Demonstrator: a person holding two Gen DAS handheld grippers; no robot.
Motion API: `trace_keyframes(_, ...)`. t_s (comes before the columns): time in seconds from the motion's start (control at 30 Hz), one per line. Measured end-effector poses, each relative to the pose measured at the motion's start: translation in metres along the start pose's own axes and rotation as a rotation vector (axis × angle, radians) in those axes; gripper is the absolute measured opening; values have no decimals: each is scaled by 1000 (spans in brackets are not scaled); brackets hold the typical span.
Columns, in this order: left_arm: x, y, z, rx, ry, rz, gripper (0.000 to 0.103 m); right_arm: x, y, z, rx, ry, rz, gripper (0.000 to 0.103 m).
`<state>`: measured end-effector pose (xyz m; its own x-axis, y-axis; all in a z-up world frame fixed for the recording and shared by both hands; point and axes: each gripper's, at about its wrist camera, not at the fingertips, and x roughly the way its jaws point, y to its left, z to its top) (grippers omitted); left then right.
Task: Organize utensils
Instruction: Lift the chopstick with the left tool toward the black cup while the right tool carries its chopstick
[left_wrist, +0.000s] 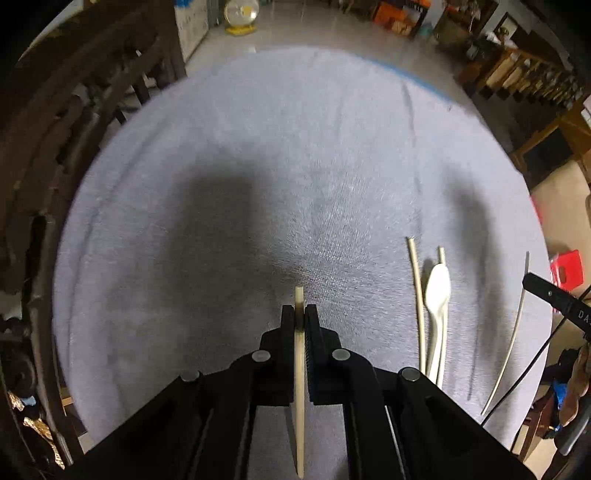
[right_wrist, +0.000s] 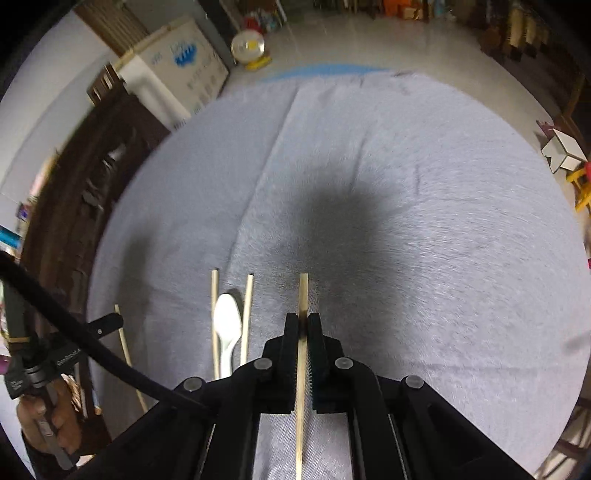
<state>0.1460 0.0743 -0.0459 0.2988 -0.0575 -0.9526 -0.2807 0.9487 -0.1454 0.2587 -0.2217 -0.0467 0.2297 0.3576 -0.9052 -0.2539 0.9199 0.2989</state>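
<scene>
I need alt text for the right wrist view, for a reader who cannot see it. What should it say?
The right hand-held gripper is shut on a chopstick above a grey cloth. To its left, a white spoon lies on the cloth between two chopsticks, and the left hand-held gripper holds another chopstick at the frame's left edge.

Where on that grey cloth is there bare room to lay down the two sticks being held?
The far half of the cloth is bare, as is the stretch right of the right gripper. The crowded spot is the white spoon lying between two chopsticks, between the right and left gripper.
</scene>
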Motion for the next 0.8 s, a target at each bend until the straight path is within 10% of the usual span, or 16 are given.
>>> trace_keyframes(0.8, -130, -2, -70, -37, -348, -67, 5, -171, 9, -95, 26, -456, 58, 5)
